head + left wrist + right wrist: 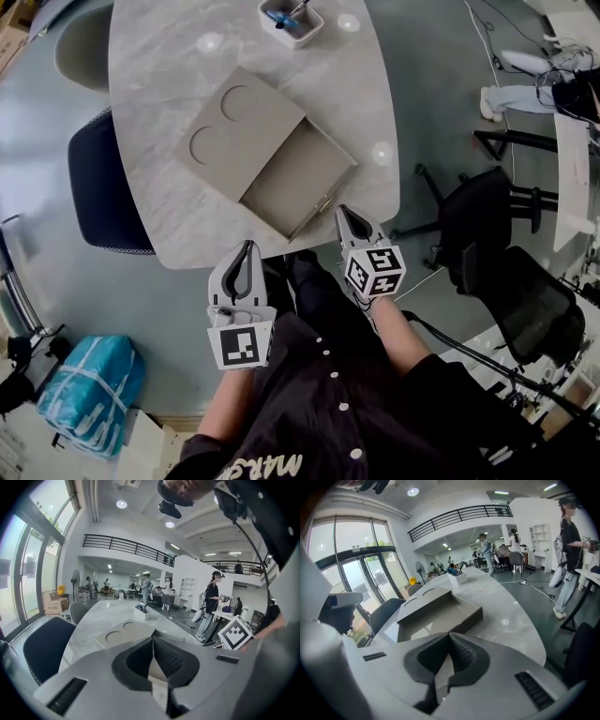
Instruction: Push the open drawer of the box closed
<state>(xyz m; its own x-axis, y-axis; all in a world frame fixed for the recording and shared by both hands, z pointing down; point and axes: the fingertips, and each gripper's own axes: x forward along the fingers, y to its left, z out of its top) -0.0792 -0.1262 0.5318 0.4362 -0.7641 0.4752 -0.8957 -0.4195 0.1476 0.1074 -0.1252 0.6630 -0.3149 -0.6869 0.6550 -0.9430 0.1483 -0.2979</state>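
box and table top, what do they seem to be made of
Box: probably cardboard or thin fibreboard, matte grey-brown. Its faces are flat and dull with no shine, and its edges are crisp.
Table: stone or a stone-look laminate, can't tell which. It shows pale grey veining and a smooth sheen with bright reflected spots.

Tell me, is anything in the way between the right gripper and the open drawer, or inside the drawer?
Nothing visible is in the way. The right gripper, with its jaws together, hovers near the drawer's front corner, and the gap between them is clear. The drawer looks empty, so nothing blocks it from sliding into the box.
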